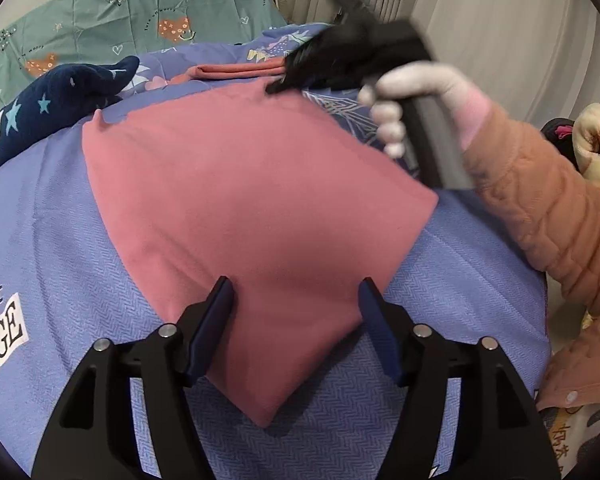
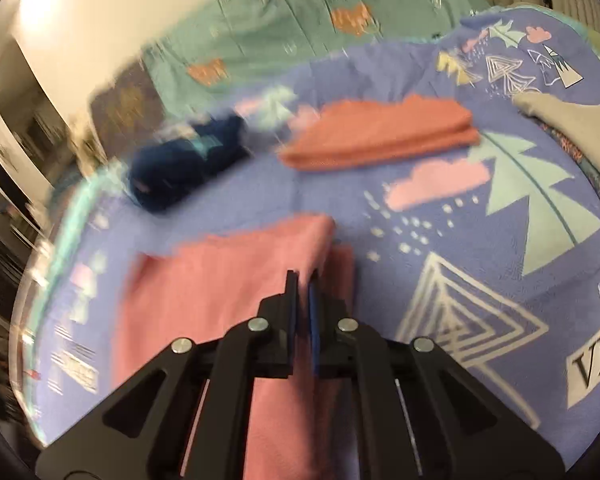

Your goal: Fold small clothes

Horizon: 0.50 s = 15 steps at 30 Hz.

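Note:
A pink cloth (image 1: 240, 208) lies spread on the purple blanket (image 1: 60, 240), one corner pointing toward me. My left gripper (image 1: 296, 300) is open, its fingers on either side of the cloth's near part, holding nothing. My right gripper (image 2: 304, 284) is shut on an edge of the pink cloth (image 2: 220, 280); it also shows blurred in the left wrist view (image 1: 280, 84), at the cloth's far corner. A folded salmon cloth (image 2: 380, 132) lies farther back on the blanket (image 2: 460, 240).
A dark blue star-patterned garment (image 1: 52, 104) lies at the far left. A grey cloth (image 2: 572, 128) lies at the right edge. A teal sheet (image 1: 140, 12) covers the back and curtains (image 1: 480, 20) hang at the far right.

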Each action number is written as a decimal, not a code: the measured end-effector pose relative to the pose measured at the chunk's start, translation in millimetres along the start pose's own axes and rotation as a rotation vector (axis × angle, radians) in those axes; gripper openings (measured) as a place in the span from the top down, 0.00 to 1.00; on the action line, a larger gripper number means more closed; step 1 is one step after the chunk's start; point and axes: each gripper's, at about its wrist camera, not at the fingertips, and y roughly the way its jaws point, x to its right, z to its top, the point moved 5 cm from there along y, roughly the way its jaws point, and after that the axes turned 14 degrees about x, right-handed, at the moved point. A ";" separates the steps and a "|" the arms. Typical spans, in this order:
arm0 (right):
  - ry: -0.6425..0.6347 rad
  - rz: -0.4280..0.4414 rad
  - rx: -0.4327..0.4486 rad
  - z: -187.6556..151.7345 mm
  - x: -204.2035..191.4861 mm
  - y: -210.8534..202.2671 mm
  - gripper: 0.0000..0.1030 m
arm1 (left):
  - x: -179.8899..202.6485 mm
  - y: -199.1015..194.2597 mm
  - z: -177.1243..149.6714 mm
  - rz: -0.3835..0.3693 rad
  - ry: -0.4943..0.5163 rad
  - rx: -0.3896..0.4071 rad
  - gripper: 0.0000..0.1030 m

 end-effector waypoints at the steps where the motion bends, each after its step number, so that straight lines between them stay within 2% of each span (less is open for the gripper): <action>1: 0.001 -0.009 -0.009 -2.9 3.8 2.7 0.78 | 1.7 -0.6 -0.7 -0.002 0.003 -0.001 0.32; 4: 0.004 0.001 0.060 5.3 2.4 -19.8 0.70 | 6.0 0.6 -1.5 -0.001 0.025 -0.004 0.27; 6: -0.026 0.019 0.110 10.8 -5.9 -37.8 0.70 | 7.3 2.6 -0.9 0.004 0.037 -0.008 0.26; 7: -0.056 0.075 0.138 12.0 -19.0 -53.0 0.72 | 7.6 2.7 -0.7 0.005 0.039 -0.007 0.26; 9: -0.098 0.175 0.138 6.5 -38.4 -66.9 0.78 | 7.1 1.6 0.2 0.002 0.033 -0.002 0.27; 11: -0.160 0.217 0.092 -9.4 -56.3 -69.6 0.80 | 3.3 -1.8 2.8 0.001 0.008 0.008 0.36; 12: -0.196 0.197 0.062 -18.4 -59.8 -64.4 0.80 | -2.2 -5.6 5.6 0.000 -0.029 0.014 0.40; 14: -0.261 0.106 -0.006 -42.4 -52.8 -40.5 0.80 | -19.8 -15.6 13.5 -0.014 -0.138 0.035 0.54; 15: -0.255 0.100 -0.023 -50.6 -47.0 -32.0 0.81 | -29.7 -20.3 17.6 -0.010 -0.176 0.050 0.56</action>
